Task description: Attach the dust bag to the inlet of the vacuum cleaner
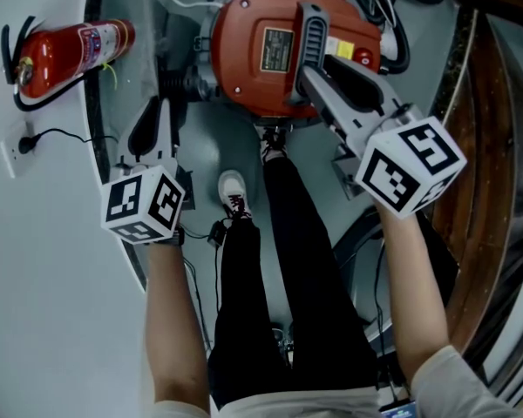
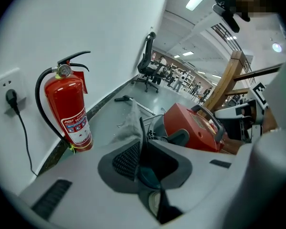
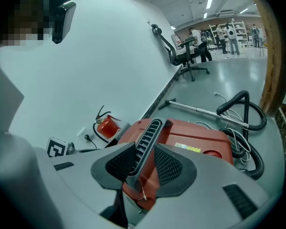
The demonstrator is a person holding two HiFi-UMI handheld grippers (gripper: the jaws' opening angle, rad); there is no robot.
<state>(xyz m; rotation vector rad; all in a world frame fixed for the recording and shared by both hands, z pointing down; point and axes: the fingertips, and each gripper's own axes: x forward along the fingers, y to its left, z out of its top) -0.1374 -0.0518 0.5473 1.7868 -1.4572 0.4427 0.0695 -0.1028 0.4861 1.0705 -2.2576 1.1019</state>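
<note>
Two grips | left gripper (image 2: 143, 159) fingers (image 2: 124, 160) pinch dust bag (image 2: 128, 124) edge | right gripper (image 3: 143, 165) fingers (image 3: 168, 166) clamp vacuum cleaner (image 3: 200, 138) handle (image 3: 148, 136)

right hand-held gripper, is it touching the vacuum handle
Touching. The right gripper view shows the right hand-held gripper with both jaws closed against the vacuum's ribbed handle.

Grey floor (image 1: 200, 151): red vacuum cleaner (image 1: 261, 50), fire extinguisher (image 1: 65, 55), black hose (image 3: 250, 123), metal wand (image 3: 205, 111), possibly crumpled bag (image 2: 128, 120).
</note>
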